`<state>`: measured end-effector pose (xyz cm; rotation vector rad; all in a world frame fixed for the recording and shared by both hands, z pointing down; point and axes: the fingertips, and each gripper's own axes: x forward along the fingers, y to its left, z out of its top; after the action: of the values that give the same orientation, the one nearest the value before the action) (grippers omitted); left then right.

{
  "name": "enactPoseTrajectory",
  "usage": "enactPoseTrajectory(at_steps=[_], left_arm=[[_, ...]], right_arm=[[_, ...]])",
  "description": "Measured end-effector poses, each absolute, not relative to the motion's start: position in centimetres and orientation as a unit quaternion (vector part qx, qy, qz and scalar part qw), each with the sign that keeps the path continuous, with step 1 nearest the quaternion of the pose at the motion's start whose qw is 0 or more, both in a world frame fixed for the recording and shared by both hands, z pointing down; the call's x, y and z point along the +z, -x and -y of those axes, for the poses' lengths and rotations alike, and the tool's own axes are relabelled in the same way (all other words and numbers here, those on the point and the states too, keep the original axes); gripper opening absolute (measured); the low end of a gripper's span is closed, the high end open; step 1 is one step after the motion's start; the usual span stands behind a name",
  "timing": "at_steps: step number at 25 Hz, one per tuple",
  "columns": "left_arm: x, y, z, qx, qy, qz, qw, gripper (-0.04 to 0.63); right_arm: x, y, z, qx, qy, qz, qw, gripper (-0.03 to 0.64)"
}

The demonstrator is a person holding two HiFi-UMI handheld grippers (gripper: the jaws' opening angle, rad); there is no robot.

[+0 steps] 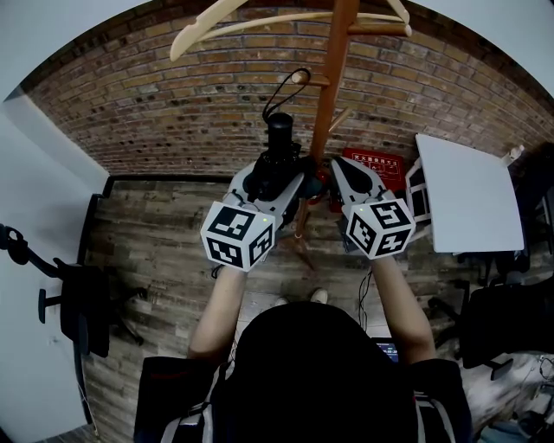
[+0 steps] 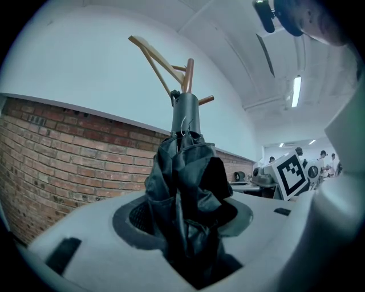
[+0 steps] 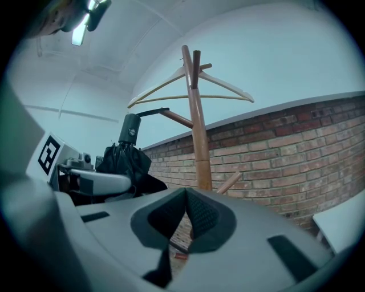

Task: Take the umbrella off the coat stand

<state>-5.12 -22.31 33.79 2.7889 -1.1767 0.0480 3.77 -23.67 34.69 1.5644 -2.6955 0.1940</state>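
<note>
A folded black umbrella [image 1: 275, 164] stands upright in my left gripper [image 1: 277, 179], whose jaws are shut on its bunched fabric [image 2: 183, 194]. Its handle [image 2: 185, 114] points up, and the thin wrist strap [image 1: 290, 85] runs from the handle to the tip of a peg [image 1: 300, 77] on the wooden coat stand [image 1: 333, 78]. In the right gripper view the strap [image 3: 151, 112] stretches level from the umbrella [image 3: 122, 159] to that peg. My right gripper [image 1: 334, 170] hovers beside the stand's pole [image 3: 199, 137], to the right of the umbrella. It [image 3: 185, 219] is shut, with its pads together and nothing between them.
A wooden hanger [image 1: 225, 26] hangs at the top of the stand, above the umbrella. The brick wall [image 1: 173, 95] lies just behind. A red box [image 1: 376, 163] sits near the stand's foot, a white table [image 1: 472, 195] at the right, and office chairs at the left [image 1: 78, 303] and right [image 1: 511, 320].
</note>
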Motion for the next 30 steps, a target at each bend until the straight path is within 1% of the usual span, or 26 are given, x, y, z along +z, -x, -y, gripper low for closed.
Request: enactPoseTrajectory(at_steps=[20,30], left_arm=[[35.9,6.8,19.1,0.024,-0.928,0.365,0.074,0.232],[36.4,6.0,18.5,0.028,-0.927,0.367,0.077,0.232]], right_arm=[[34.8,-1.7,20.8,0.052,-0.517,0.854,0.014,0.029],[34.3,-2.0,19.8,0.039,-0.511,0.858,0.009,0.028]])
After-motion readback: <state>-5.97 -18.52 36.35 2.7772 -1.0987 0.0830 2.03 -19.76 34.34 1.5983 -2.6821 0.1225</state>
